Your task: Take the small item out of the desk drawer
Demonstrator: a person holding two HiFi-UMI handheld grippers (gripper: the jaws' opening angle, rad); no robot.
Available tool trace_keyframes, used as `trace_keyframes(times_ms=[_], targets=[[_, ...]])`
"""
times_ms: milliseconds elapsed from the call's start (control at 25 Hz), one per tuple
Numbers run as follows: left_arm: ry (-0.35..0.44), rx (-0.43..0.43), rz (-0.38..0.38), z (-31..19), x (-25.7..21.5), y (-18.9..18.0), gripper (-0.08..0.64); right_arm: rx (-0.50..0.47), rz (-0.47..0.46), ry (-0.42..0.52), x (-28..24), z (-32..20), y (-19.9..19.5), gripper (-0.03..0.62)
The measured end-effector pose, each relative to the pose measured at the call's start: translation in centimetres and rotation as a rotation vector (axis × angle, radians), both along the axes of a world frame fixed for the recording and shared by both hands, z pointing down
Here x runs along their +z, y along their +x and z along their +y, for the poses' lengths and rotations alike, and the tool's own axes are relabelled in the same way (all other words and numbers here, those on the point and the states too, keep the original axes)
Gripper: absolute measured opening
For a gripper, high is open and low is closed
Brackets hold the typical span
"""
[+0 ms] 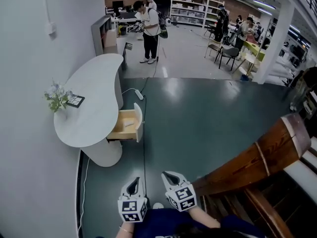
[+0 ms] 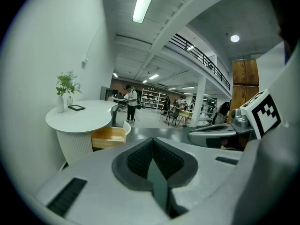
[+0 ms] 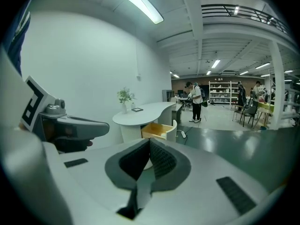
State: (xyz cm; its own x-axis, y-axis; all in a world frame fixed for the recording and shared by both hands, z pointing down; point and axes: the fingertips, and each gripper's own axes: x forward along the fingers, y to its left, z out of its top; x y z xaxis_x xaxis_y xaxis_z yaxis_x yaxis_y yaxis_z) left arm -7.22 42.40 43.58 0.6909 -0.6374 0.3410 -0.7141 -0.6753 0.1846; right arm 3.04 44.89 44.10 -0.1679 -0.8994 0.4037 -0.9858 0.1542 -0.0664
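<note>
A white curved desk (image 1: 91, 108) stands against the left wall, and its wooden drawer (image 1: 125, 126) is pulled open toward the floor space. A small pale item (image 1: 129, 124) lies inside the drawer. My left gripper (image 1: 133, 180) and right gripper (image 1: 169, 174) are side by side at the bottom of the head view, well short of the desk, and both point toward it. In the left gripper view the jaws meet with nothing between them (image 2: 152, 148), with the drawer (image 2: 109, 136) far ahead. In the right gripper view my right gripper (image 3: 148, 150) is likewise shut and empty, with the drawer (image 3: 159, 131) beyond it.
A small potted plant (image 1: 57, 97) and a picture frame (image 1: 75, 101) sit on the desk. A power strip with a cable (image 1: 139, 94) lies on the dark floor beside it. A wooden stair railing (image 1: 257, 155) runs at my right. People (image 1: 150, 29), chairs (image 1: 228, 53) and shelves are far back.
</note>
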Motion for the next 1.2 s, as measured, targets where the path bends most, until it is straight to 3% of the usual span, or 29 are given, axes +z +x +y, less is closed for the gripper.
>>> trace_keyframes(times_ms=[320, 840, 1200], targets=[[-0.043, 0.021, -0.010, -1.7, 2.0, 0.2, 0.003, 0.010, -0.019, -0.035, 1.3, -2.5, 0.5, 0.008], [-0.017, 0.103, -0.003, -17.9, 1.9, 0.2, 0.003, 0.096, -0.029, -0.056, 2.0, -15.0, 0.9, 0.008], [0.000, 0.188, -0.001, -25.1, 1.3, 0.1, 0.003, 0.155, -0.037, -0.071, 2.4, -21.6, 0.1, 0.008]])
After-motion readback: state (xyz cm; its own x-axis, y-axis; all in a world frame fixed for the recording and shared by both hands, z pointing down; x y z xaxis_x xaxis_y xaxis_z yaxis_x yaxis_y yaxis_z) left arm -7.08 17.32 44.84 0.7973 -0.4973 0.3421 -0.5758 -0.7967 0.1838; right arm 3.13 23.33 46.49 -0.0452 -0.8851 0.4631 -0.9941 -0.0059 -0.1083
